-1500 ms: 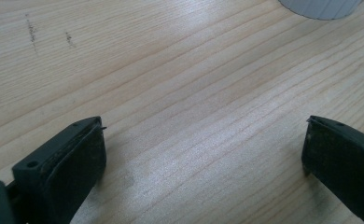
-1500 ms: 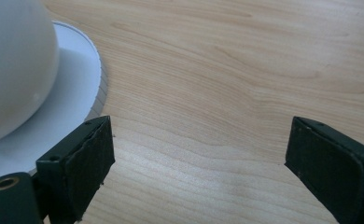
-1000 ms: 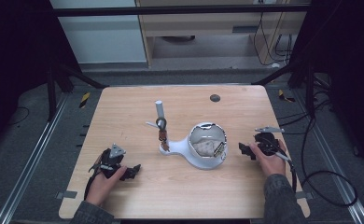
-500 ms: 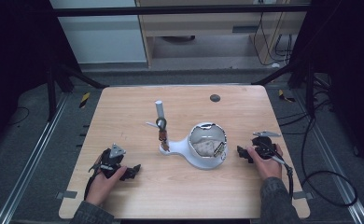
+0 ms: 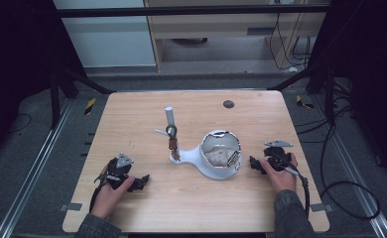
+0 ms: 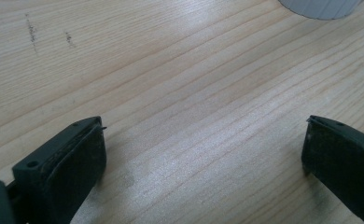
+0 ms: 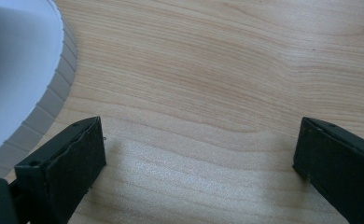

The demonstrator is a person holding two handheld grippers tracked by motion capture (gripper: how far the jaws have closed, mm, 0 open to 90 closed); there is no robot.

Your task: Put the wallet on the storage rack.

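Two claws, left claw (image 5: 141, 182) and right claw (image 5: 254, 162), rest gaping empty, flanking the white bowl-shaped stand (image 5: 216, 166).

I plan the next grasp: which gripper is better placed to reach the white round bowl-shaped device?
Right. The right gripper sits just beside the white round bowl-shaped device, jaws open, its ribbed rim close by. The left gripper rests farther off.

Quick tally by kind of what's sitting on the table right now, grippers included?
White device with round bowl and upright post: 1
Small dark disc near the far edge: 1
Hand-held grippers, both open: 2, the left gripper and the right gripper
Total: 4
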